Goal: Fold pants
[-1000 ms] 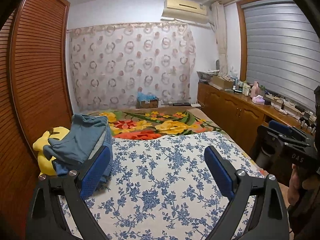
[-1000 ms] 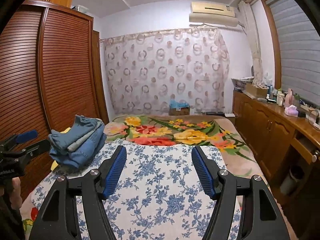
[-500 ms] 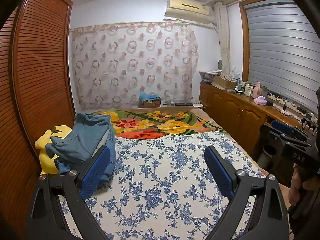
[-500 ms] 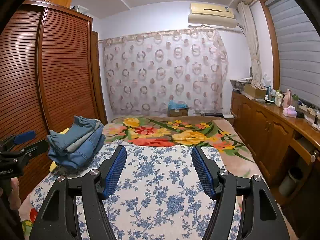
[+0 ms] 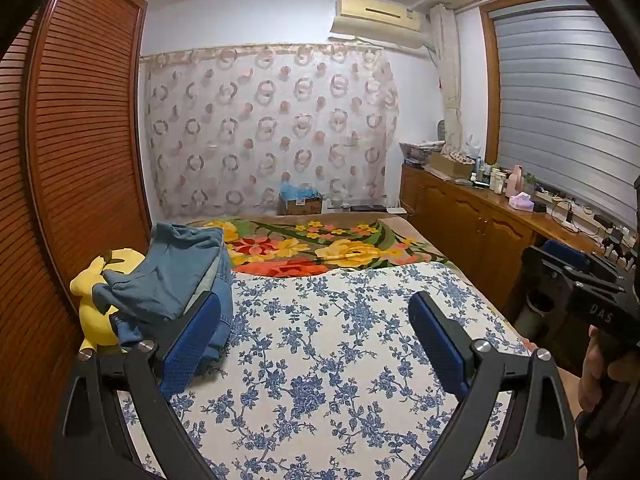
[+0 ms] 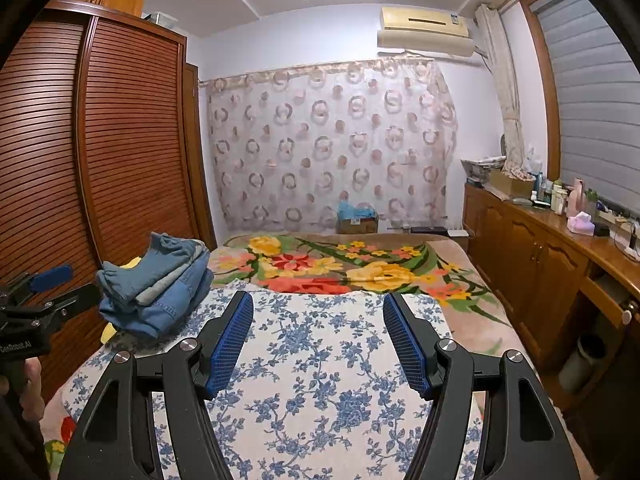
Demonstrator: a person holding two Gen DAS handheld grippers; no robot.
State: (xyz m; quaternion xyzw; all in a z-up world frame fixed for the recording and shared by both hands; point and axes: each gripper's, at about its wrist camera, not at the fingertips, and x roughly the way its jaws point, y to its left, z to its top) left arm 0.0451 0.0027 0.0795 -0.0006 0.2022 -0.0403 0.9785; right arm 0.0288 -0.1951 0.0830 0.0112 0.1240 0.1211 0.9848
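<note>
The left hand-held gripper (image 5: 316,340) is held low over the bed, tipped a little downward. Its two blue padded fingers (image 5: 436,344) are spread wide apart, and nothing is pinched between them. The right hand-held gripper (image 6: 318,342) is held the same way, close to level, with its blue pads spread and nothing between them. In the left wrist view, the right gripper is seen at the right edge, gripped by a hand (image 5: 596,372). In the right wrist view, the left gripper is seen at the left edge, with a hand (image 6: 30,384) below it.

The pile of folded blue denim pants (image 6: 160,280) is seen at the left side of the bed, near the brown slatted wooden wardrobe (image 6: 120,140). The pile is leaned on a soft yellow plush toy (image 5: 96,296). The pants are not touched by either gripper. The near part of the bed is covered by a white sheet with blue flowers (image 5: 328,344). Behind it a blanket with big yellow and red flowers (image 6: 340,264) is spread.

A small brown cardboard box (image 5: 300,204) is set past the far end of the bed, with something blue in it. Bottles and a pink tissue box (image 6: 582,224) are kept on the long wooden worktop (image 6: 568,240) at the right.

Compared with a second ago, nothing has been moved; both grippers have been kept in place and spread as before.
</note>
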